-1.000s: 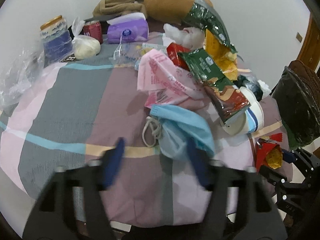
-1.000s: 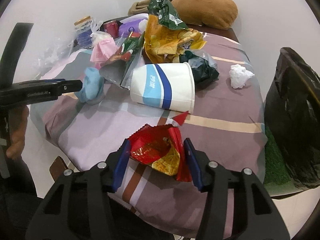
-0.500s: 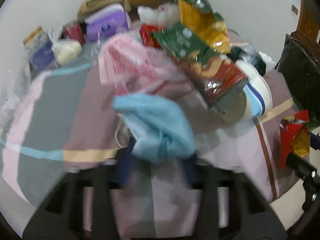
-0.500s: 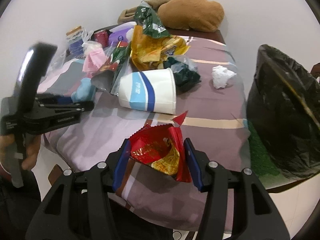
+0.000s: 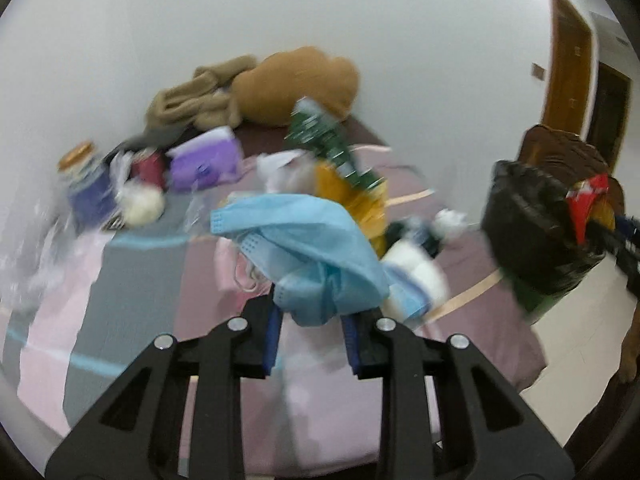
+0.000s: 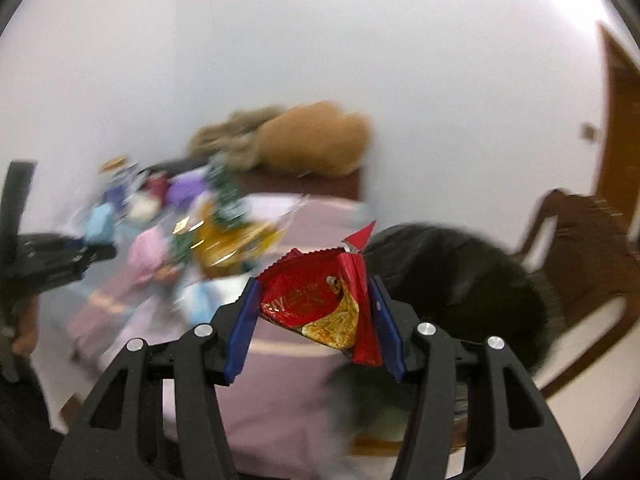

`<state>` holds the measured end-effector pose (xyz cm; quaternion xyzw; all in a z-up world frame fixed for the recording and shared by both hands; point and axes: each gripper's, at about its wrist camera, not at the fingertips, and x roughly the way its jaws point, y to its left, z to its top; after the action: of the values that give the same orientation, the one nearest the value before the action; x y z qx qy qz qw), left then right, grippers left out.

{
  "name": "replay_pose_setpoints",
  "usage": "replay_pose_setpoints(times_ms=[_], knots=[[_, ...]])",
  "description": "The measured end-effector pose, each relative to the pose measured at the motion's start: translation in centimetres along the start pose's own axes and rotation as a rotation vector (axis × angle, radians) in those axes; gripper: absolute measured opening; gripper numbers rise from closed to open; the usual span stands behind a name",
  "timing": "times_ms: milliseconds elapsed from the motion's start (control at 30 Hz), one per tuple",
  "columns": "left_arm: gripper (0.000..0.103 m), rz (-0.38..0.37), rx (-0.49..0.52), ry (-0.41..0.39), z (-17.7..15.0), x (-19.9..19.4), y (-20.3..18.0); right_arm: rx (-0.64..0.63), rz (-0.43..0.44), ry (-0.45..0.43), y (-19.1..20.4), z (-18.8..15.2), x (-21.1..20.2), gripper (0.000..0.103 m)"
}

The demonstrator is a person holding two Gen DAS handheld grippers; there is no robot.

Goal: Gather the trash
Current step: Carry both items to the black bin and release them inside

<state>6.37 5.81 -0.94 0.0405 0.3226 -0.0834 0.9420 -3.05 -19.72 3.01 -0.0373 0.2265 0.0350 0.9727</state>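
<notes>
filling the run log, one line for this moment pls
left gripper: shut on blue face mask | right gripper: shut on red snack wrapper | black trash bag: beside wrapper

I see a brown plush cushion beside a beige towel, a purple tissue pack, and a wooden door.

A heap of snack wrappers and a paper cup crowds the middle of the desk, while its near left stretch of checked cloth lies bare. A jar, a can and a purple tissue pack line the far edge. The black trash bag stands just off the desk's right side, its mouth facing up.
</notes>
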Motion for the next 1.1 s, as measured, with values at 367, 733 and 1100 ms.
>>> replay_pose_setpoints(times_ms=[367, 733, 1100], knots=[[0.027, -0.296, 0.120, -0.031, 6.7, 2.5, -10.6, 0.174, -0.197, 0.043, -8.9, 0.3, 4.0, 0.078], [0.027, -0.554, 0.159, 0.076, 10.6, 7.2, -19.5, 0.284, -0.240, -0.033, -13.0, -1.6, 0.6, 0.088], [0.085, -0.650, 0.090, 0.162, 11.0, 10.4, -20.6, 0.334, -0.246, 0.016, -13.3, -4.6, -0.6, 0.088]])
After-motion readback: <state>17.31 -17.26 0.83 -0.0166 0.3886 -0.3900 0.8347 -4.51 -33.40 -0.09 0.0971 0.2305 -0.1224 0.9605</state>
